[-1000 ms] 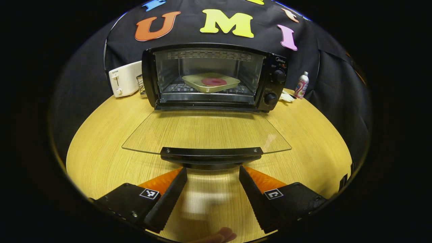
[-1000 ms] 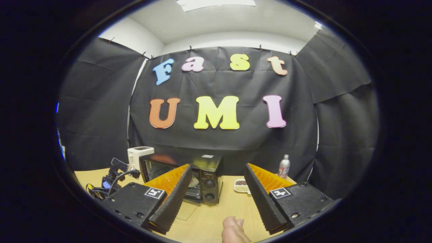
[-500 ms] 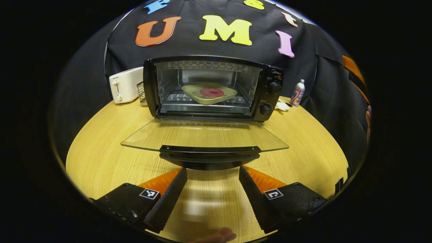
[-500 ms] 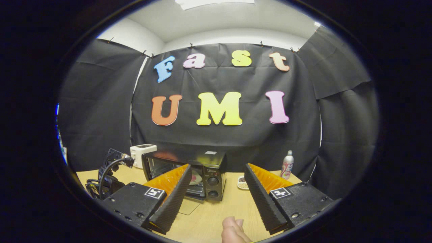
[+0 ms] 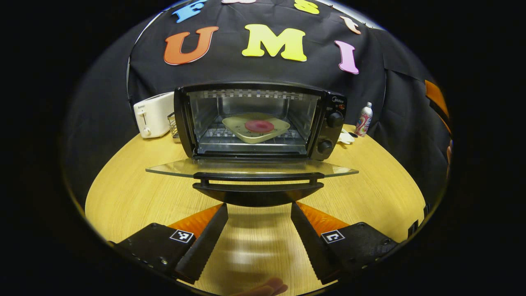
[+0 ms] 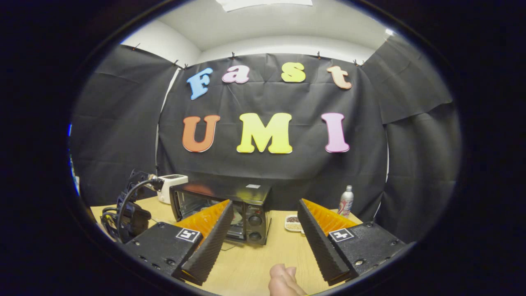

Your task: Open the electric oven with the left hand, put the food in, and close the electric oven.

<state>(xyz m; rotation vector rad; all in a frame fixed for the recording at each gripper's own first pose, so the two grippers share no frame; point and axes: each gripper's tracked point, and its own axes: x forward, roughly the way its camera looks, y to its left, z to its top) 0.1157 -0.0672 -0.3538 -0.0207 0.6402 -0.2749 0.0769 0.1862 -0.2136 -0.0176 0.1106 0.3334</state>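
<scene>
The electric oven [image 5: 259, 119] stands at the back of the wooden surface [image 5: 123, 193]. Its glass door [image 5: 250, 167] hangs down flat, like a little shelf, so the inside is open. The food [image 5: 259, 126], a round red piece, lies on a pale plate [image 5: 236, 125]. The plate sits on the wire rack [image 5: 213, 133] in the middle of the oven. So the food is in, and I think only the closing is left.

The left gripper [image 5: 259, 224] is low, just in front of the door's black handle [image 5: 258, 187]. Its jaws are apart and hold nothing. They point at the handle but do not touch it. I think it waits there because the door must be pushed up from below, and this is a good spot to start. The lift should be slow, so the glass does not bang.

The right gripper [image 6: 265, 234] is held off to the side, with its jaws apart and empty too. From there the oven looks small. It is out of the way so the door has room to swing. A fingertip [image 6: 283, 279] of the person shows at the bottom.

A white toaster [image 5: 153, 114] stands to the left of the oven, and a can [image 5: 364, 119] stands to its right.
</scene>
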